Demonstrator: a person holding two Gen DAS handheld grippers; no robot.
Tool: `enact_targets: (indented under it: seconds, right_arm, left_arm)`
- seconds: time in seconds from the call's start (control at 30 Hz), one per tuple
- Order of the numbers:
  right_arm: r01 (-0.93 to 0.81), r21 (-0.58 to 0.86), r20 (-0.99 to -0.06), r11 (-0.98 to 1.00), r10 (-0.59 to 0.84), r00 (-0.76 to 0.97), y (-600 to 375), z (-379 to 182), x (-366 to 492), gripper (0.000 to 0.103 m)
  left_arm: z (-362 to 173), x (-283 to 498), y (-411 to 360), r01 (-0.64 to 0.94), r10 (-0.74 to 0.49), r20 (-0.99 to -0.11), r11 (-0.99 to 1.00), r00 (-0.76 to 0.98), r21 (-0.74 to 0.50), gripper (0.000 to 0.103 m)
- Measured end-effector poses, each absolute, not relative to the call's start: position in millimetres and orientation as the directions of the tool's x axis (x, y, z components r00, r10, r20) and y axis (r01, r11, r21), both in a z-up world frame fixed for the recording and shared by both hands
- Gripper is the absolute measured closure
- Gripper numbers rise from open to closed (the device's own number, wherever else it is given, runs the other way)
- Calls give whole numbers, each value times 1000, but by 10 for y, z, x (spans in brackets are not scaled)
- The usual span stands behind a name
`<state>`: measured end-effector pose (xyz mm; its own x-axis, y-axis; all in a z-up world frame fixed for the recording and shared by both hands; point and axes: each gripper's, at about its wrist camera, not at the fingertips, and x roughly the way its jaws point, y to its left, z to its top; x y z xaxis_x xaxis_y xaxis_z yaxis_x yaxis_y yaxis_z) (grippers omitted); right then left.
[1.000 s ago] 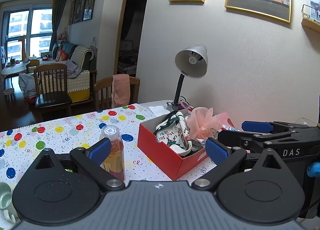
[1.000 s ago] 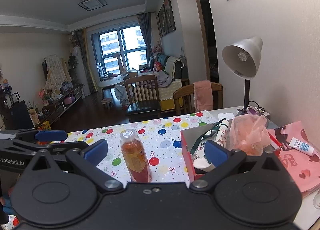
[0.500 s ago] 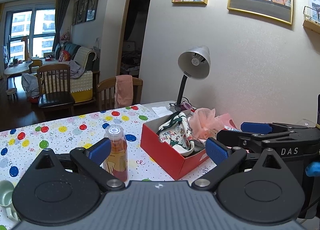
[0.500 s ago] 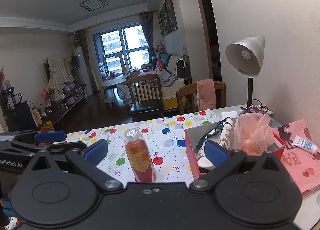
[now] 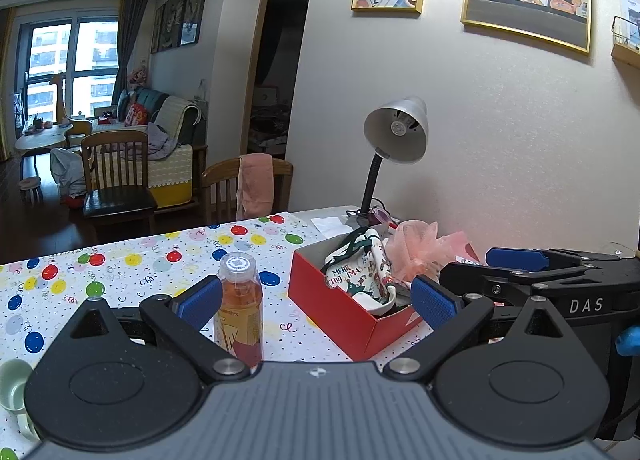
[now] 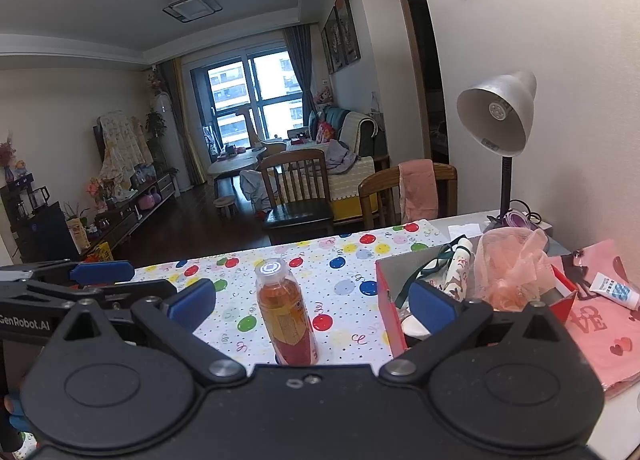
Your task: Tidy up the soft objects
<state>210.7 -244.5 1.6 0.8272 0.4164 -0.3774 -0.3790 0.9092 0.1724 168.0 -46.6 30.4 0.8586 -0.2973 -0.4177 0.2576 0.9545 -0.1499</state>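
A red box [image 5: 340, 310] [image 6: 386, 302] stands on the polka-dot tablecloth. Inside it lie a white Christmas-print cloth bag [image 5: 362, 274] [image 6: 456, 264] with a green strap and a pink tulle bundle [image 5: 416, 250] [image 6: 510, 266]. My left gripper [image 5: 316, 298] hovers open above the table's near side, nothing between its blue pads. My right gripper [image 6: 312, 302] is open too and holds nothing. Each gripper shows in the other's view: the right one [image 5: 532, 272] beside the box, the left one [image 6: 100, 280] at the far left.
An orange drink bottle [image 5: 239, 308] [image 6: 286, 312] stands left of the box. A desk lamp [image 5: 394, 139] [image 6: 500, 119] rises behind it by the wall. A pink paper bag [image 6: 600, 320] with a white tube [image 6: 612, 290] lies right. A green mug [image 5: 14, 392] sits near left.
Both grippers have lifted and drawn back slightly, so the bottle and box sit a little lower and further off. Both stay open. Nothing on the table has moved.
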Motion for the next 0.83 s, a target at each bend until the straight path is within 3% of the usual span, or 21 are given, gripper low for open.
enact_targets:
  seconds: [0.83]
  right_arm:
    - [-388, 174, -391, 905, 425, 817, -2336, -49, 2140, 0]
  left_arm:
    - [288, 1654, -345, 226, -269, -415, 962, 869, -151, 2]
